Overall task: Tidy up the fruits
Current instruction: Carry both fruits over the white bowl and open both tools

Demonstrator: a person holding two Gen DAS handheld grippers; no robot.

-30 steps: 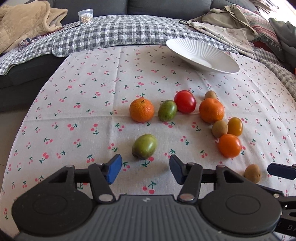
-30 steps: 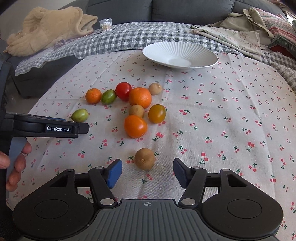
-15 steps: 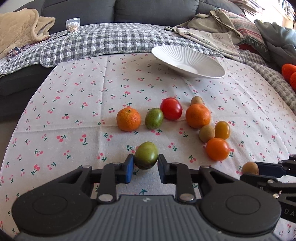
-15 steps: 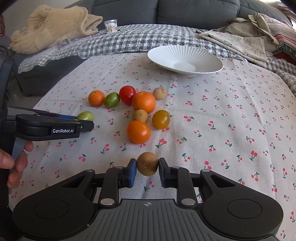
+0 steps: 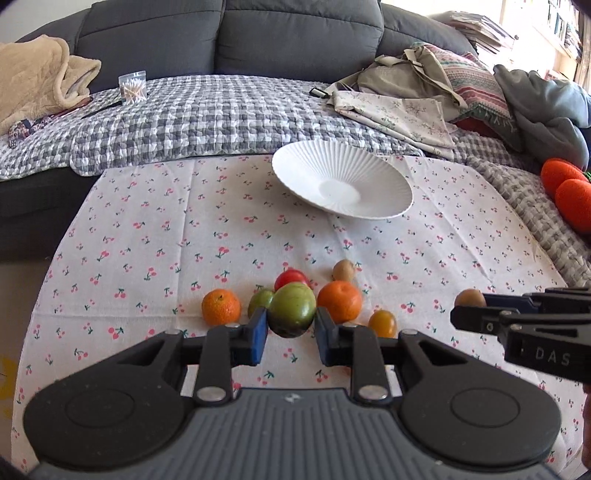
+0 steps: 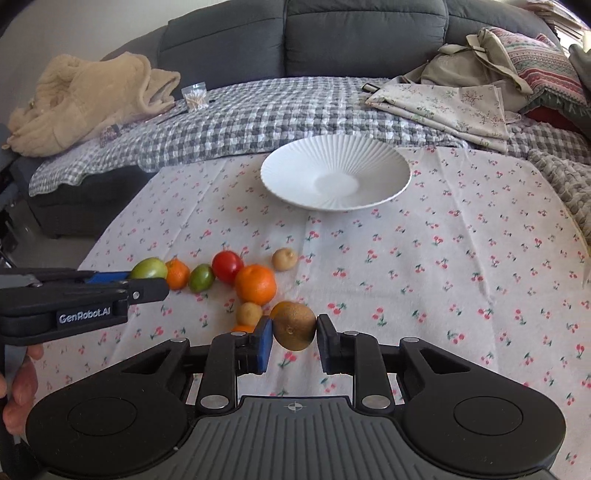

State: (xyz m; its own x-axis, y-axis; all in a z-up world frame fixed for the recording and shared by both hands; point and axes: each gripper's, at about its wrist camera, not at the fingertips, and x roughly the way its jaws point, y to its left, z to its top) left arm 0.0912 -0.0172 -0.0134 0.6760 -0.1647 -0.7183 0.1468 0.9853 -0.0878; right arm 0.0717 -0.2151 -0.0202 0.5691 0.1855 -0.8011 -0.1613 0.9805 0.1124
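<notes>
Both our grippers had closed and lifted fruit off the cloth, left gripper [image 5: 291, 334] pinching a green tomato [image 5: 291, 309], right gripper [image 6: 294, 338] pinching a kiwi [image 6: 294, 329]; the white plate [image 6: 384, 184] held nothing, seven fruits remained.

Dark grey sofa [image 5: 295, 33] under a checked quilt [image 5: 207, 110]; daylight from the right.

Tablecloth [image 6: 461, 258]: matt woven cloth, cherry print. Plate [image 6: 369, 162]: white, ribbed, satin glaze. Green tomato [image 5: 291, 309]: smooth, glossy skin. Kiwi [image 6: 294, 330]: dull, rough brown skin. Claw bodies: matt black plastic; pads [image 5: 258, 332]: blue, matt. Quilt [image 5: 207, 114]: puckered checked cloth.
</notes>
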